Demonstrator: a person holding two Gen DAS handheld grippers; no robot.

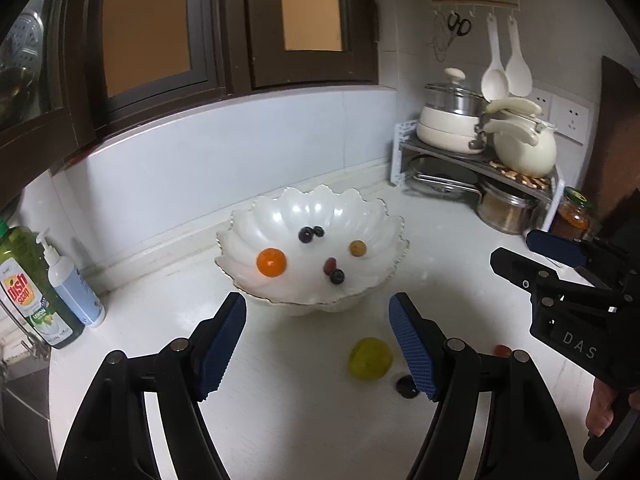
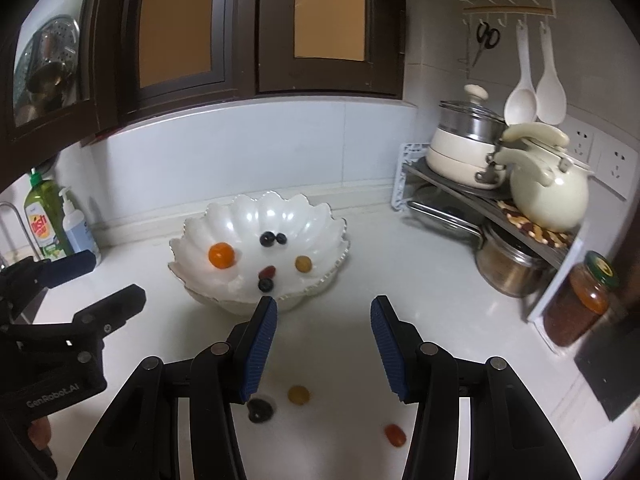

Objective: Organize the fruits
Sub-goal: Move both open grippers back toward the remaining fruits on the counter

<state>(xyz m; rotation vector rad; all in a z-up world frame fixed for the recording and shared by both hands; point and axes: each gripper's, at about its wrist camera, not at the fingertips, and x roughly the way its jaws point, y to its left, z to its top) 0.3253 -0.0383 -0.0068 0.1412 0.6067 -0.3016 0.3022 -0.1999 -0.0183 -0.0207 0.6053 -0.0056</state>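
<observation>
The left tool (image 1: 318, 344) hangs wide open over the white tabletop (image 1: 280, 420), gripping nothing; a yellow-green fruit (image 1: 370, 359) and a dark berry (image 1: 407, 386) lie just inside its right finger. The right tool (image 2: 323, 346) is equally spread and empty, with a yellow fruit (image 2: 298, 395), dark berry (image 2: 261, 409) and red fruit (image 2: 395, 435) beneath it. Ahead of both sits the scalloped white bowl (image 2: 224, 216) holding an orange fruit (image 2: 221, 255) and several small berries.

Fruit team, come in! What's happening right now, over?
Left hand-held gripper open, empty; right hand-held gripper too. Six fruits in scalloped white bowl. Yellow-green grape, dark grape, red cherry tomato loose on counter. Nothing blocking.
</observation>
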